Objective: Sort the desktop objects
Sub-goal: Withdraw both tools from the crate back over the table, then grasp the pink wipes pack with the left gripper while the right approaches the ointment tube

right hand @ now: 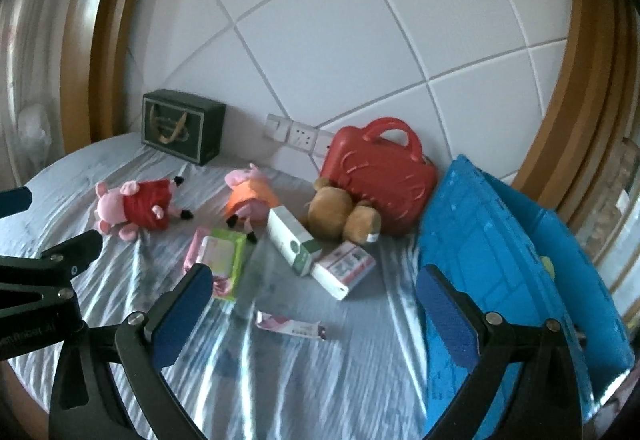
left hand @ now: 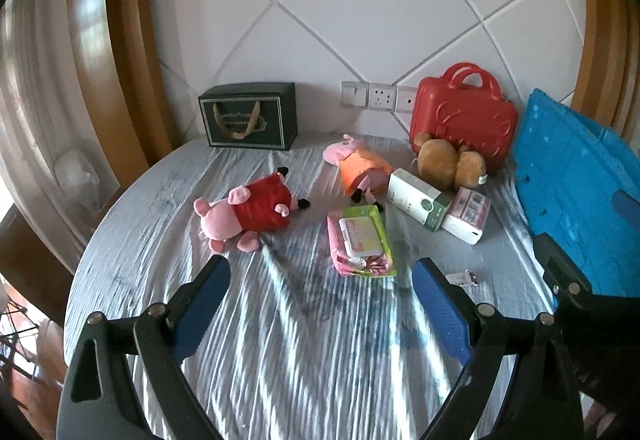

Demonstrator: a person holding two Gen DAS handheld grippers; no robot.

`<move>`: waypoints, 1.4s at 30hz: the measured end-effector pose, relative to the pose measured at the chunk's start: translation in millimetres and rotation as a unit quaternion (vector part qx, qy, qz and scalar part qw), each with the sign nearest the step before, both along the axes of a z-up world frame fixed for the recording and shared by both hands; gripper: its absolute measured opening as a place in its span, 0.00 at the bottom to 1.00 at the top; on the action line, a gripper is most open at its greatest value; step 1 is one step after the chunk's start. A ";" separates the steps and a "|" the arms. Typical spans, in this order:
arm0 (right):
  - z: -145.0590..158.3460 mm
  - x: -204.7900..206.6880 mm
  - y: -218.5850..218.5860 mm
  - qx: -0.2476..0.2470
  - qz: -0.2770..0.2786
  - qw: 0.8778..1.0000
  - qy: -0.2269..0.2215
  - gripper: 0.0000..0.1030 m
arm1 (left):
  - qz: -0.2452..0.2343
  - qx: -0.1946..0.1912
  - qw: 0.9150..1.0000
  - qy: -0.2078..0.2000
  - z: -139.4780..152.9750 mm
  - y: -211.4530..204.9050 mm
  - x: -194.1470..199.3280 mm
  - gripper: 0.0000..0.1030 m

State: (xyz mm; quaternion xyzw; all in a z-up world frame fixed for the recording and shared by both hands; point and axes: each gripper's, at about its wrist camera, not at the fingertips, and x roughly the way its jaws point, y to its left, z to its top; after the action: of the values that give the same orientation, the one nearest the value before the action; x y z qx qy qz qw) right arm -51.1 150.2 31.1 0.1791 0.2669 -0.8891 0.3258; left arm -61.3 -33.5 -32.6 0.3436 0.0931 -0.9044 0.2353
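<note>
Grey-blue crumpled cloth covers the round surface (left hand: 120,240), on which the lot to be sorted lies loose. Soft toys: pink pig plush in red (left hand: 248,214) at left; pig plush in orange (left hand: 360,164) mid-surface; brown bear plush (left hand: 448,162) leaning against the red toy case (left hand: 464,116) by the wall. Packaged goods: wet-wipe pack (left hand: 360,244) flat at centre, just beside the orange pig's feet; green-and-white carton (left hand: 418,198) touching a small white-and-pink box (left hand: 468,216); a thin pink-and-white sachet (right hand: 290,324) nearest the viewer. Also present: dark gift box with cord handle (left hand: 250,116) against the wall, and a blue crate (right hand: 500,240) at right, the probable receptacle. Left hand-held gripper (left hand: 320,304): released, jaws wide, empty, hovering over bare cloth short of the wipe pack. Right hand-held gripper (right hand: 316,316): likewise released and empty, the sachet lying between its fingers in view but apparently beyond them. Handling note: nothing appears sorted yet; the step in hand is judged an approach. Take one item per hand-held gripper, close across the narrow side of the boxes, and grip plush at the body, not a limb, avoiding snagging the loose cloth.
</note>
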 end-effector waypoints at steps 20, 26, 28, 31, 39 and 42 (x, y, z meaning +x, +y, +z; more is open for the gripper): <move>-96.2 -104.6 -51.6 0.085 -0.051 0.990 -0.101 1.00 | -0.025 0.042 0.994 -0.099 -90.1 -43.6 -92.9 0.91; -131.0 -135.5 -67.5 0.110 -0.076 0.982 -0.135 1.00 | -0.033 0.062 0.988 -0.134 -126.5 -61.2 -126.4 0.91; -140.1 -144.4 -73.9 0.117 -0.080 0.980 -0.141 1.00 | -0.036 0.068 0.986 -0.146 -137.8 -66.0 -138.7 0.91; -152.1 -158.2 -82.6 0.124 -0.084 0.977 -0.151 1.00 | -0.041 0.076 0.983 -0.163 -156.4 -72.4 -158.1 0.91; -195.8 -200.7 -85.8 0.131 -0.122 0.959 -0.219 1.00 | -0.047 0.103 0.971 -0.209 -207.6 -88.8 -201.5 0.91; -210.5 -211.5 -81.7 0.130 -0.131 0.951 -0.247 1.00 | -0.058 0.115 0.970 -0.208 -212.4 -85.7 -217.8 0.91</move>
State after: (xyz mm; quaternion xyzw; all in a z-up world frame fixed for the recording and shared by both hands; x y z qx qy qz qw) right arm -262.7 68.5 -179.3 0.4673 0.2655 -0.8095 0.2364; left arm -279.1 -119.1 -245.0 0.5534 0.1250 -0.8087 0.1553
